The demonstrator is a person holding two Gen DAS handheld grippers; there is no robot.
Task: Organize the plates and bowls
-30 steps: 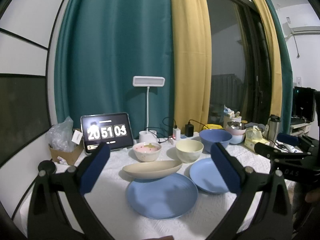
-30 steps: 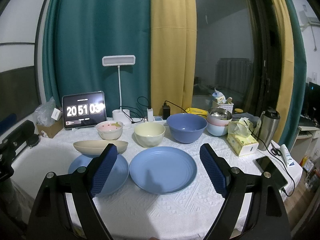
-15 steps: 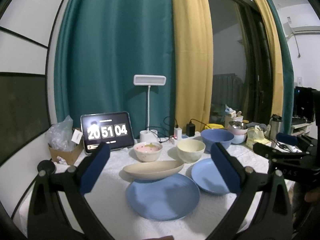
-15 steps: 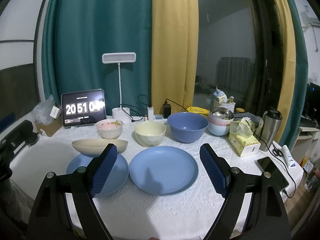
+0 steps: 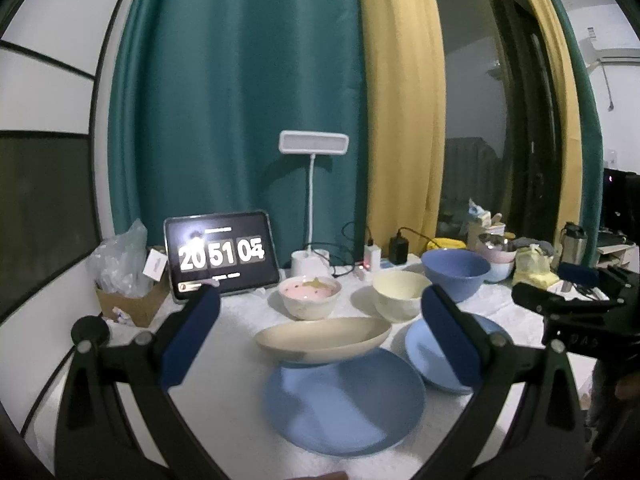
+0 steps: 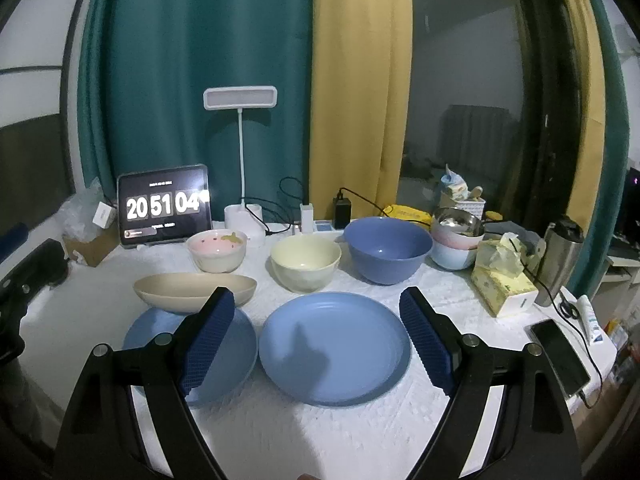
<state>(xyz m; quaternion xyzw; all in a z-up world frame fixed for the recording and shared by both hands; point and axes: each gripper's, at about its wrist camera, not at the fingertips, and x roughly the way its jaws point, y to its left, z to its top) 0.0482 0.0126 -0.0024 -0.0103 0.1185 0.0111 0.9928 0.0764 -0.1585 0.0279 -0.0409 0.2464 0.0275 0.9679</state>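
On table (image 6: pixel 360 420): two blue plates (image 6: pixel 335 347), three bowls (image 6: pixel 305 262), one beige dish (image 6: pixel 194 290); both hand-held grippers (image 6: pixel 316 344) spread, empty.

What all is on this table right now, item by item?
blue plates: 2, blue, front, side by side
beige oval dish: 1, beige, behind left plate
pink bowl: 1, back left
cream bowl: 1, back middle
blue bowl: 1, back right
tablet clock: 1, black, rear left
desk lamp: 1, white, rear
tissue box: 1, yellow, right
steel flask: 1, right
phone: 1, black, right edge
left gripper: jaws open
right gripper: jaws open
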